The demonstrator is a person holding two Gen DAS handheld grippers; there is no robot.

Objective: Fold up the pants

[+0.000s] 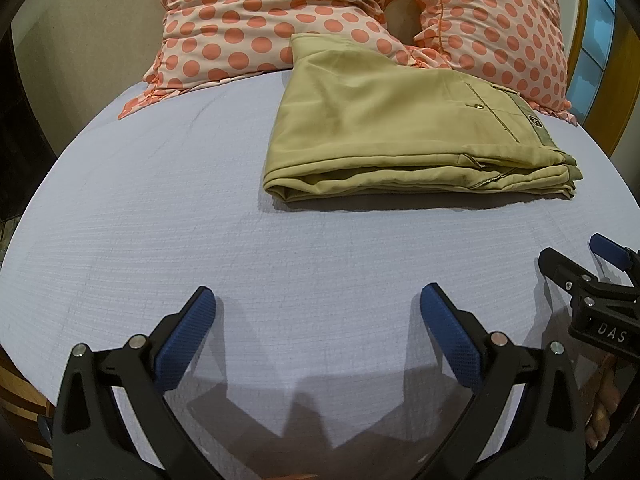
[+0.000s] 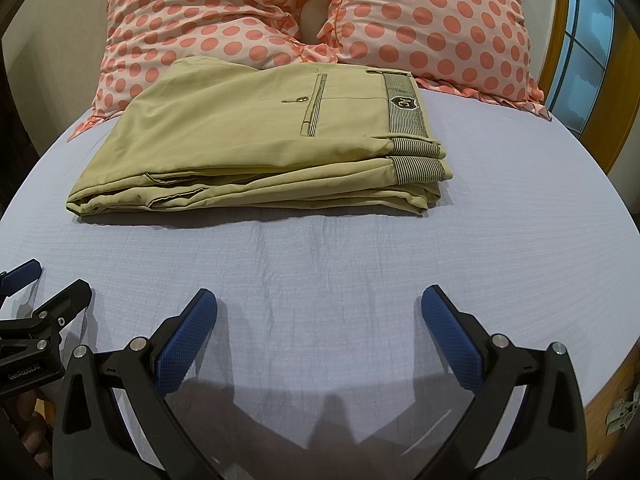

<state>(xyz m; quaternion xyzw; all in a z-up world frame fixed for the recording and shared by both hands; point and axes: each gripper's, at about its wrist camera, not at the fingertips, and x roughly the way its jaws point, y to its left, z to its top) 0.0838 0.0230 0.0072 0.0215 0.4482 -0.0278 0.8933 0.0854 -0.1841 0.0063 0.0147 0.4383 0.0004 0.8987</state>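
Khaki pants lie folded into a flat stacked rectangle on the light blue bedsheet, waistband to the right, back pocket up. They also show in the right wrist view. My left gripper is open and empty, low over the sheet, well short of the pants. My right gripper is open and empty too, also short of the pants. The right gripper shows at the right edge of the left wrist view, and the left gripper at the left edge of the right wrist view.
Two pink pillows with orange dots lean behind the pants at the head of the bed. A wooden frame with a window stands at the right. The bed's edge curves down at the right.
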